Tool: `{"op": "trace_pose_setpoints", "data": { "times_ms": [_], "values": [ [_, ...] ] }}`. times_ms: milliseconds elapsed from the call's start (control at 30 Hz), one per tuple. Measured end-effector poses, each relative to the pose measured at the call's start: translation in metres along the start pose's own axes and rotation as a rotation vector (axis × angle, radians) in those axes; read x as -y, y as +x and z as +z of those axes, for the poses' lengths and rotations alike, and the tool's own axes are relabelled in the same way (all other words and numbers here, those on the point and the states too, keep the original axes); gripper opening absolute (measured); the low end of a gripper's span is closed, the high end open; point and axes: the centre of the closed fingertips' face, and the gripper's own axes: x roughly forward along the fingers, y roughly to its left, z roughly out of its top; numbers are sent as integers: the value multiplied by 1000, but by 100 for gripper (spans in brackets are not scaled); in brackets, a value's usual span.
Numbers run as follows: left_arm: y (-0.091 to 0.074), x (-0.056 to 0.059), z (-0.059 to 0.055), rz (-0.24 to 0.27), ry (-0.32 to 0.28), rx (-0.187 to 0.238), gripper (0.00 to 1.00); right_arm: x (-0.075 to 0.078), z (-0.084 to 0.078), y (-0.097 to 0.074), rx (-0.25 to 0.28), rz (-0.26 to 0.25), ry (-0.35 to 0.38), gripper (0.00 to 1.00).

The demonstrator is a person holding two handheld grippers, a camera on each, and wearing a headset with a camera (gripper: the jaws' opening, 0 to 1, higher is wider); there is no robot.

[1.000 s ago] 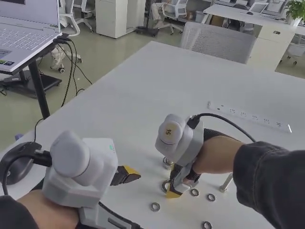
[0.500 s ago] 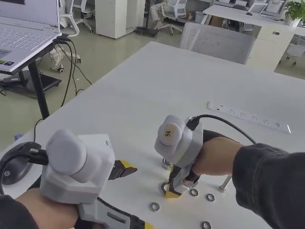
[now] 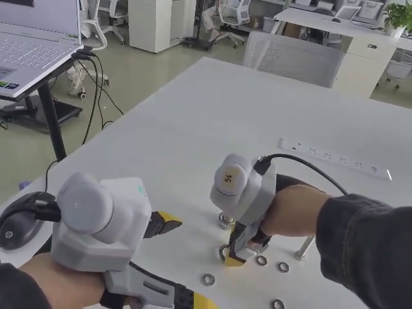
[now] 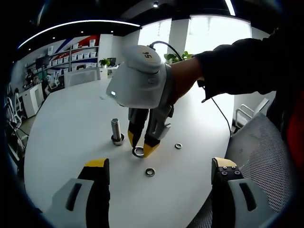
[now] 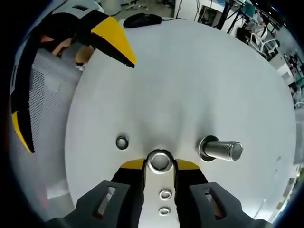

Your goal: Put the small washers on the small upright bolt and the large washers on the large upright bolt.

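My right gripper (image 3: 232,256) points down at the table, its yellow-tipped jaws shut on a large washer (image 5: 160,160) that lies flat on the white surface. That washer (image 4: 138,152) also sits between those jaws in the left gripper view. Just beyond it stands the large upright bolt (image 3: 226,219) (image 5: 221,149) (image 4: 116,130). A thinner bolt (image 3: 304,248) stands to the right, beside my sleeve. Small washers (image 3: 208,279) (image 3: 261,260) (image 3: 284,266) lie loose around the gripper. My left gripper (image 4: 160,164) hovers open at the lower left (image 3: 168,223), holding nothing.
A white power strip (image 3: 335,158) lies further back on the table (image 3: 212,116). A mesh chair (image 3: 293,55) stands behind the far edge. Left of the table are a laptop (image 3: 32,45) on a stand and hanging cables. A black mouse (image 3: 16,225) sits at the left edge.
My left gripper has drawn back a little toward the lower left. The right gripper stays over the large washer.
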Motion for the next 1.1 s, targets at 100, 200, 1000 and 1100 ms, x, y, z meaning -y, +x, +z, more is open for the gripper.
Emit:
{"op": "trace_pose_setpoints", "data": {
  "times_ms": [100, 200, 1000, 1100],
  "values": [
    [0, -1, 1, 3, 2, 3, 88, 0, -2, -4, -4, -2, 2, 23],
    [0, -1, 2, 4, 1, 5, 88, 1, -4, -11, -4, -6, 5, 23],
    [-2, -1, 6, 0, 9, 15, 87, 27, -15, -80, -13, -100, 8, 23],
    [-3, -1, 5, -1, 9, 15, 87, 34, -9, -91, -9, -114, -9, 23]
  ]
}}
